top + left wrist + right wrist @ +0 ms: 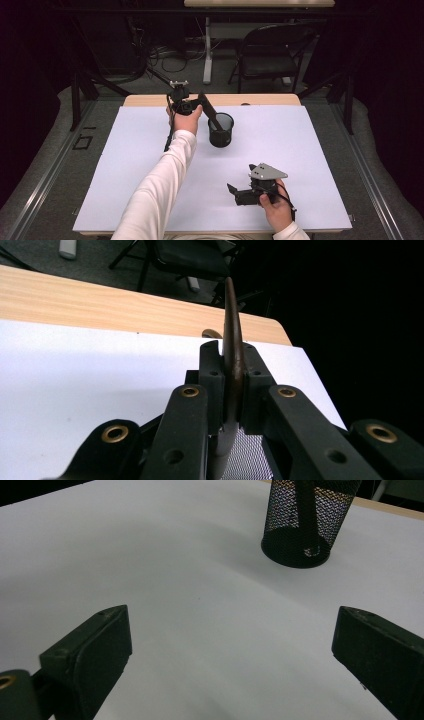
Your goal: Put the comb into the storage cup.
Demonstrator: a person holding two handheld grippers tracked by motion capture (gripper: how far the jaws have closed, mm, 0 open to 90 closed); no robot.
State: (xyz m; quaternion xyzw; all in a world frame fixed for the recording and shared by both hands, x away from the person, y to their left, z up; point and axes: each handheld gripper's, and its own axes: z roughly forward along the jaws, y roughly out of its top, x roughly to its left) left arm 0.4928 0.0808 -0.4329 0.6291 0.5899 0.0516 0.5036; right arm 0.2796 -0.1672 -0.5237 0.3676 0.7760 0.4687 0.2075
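- Black mesh cup (221,130) stands upright mid-table on the white sheet (125,165).
- Left gripper (204,102) pinches a flat dark tool (233,340), lower end already inside the cup; release likely remains.
- Right gripper (234,192) rests near the front edge, jaws spread, empty.

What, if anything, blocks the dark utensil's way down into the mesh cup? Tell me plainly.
Nothing visible does. The left gripper is shut on the dark utensil, whose lower end already sits inside the mesh cup. The right gripper rests open, well apart, nearer the person, with bare white mat between.
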